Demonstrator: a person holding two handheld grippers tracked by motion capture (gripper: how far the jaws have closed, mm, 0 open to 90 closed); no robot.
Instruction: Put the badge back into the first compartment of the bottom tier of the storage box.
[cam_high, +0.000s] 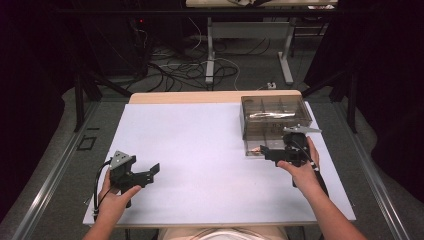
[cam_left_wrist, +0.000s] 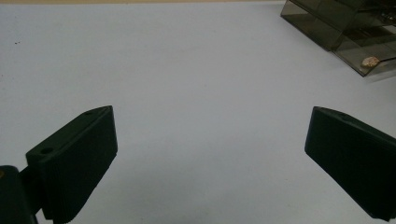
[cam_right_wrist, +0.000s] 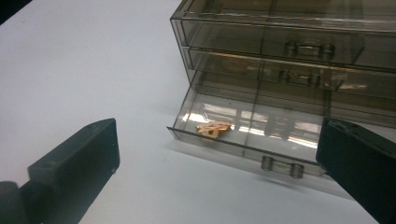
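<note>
With the small golden-orange piece (cam_right_wrist: 213, 129) lying in the pulled-out bottom drawer (cam_right_wrist: 243, 148) of the smoky clear-plastic drawer chest (cam_right_wrist: 280, 46) at right of frame, my right gripper (cam_right_wrist: 217, 154) hangs wide and empty before it, my left gripper (cam_left_wrist: 208, 158) equally wide over bare table, so I judge closing the drawer comes next.

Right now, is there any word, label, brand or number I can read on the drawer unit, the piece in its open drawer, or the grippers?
None can be read.
Smoked clear drawer unit: no label or print shows.
Small tan piece in the open bottom drawer: no marking can be made out.
Left gripper and right gripper: plain black, no lettering.
</note>
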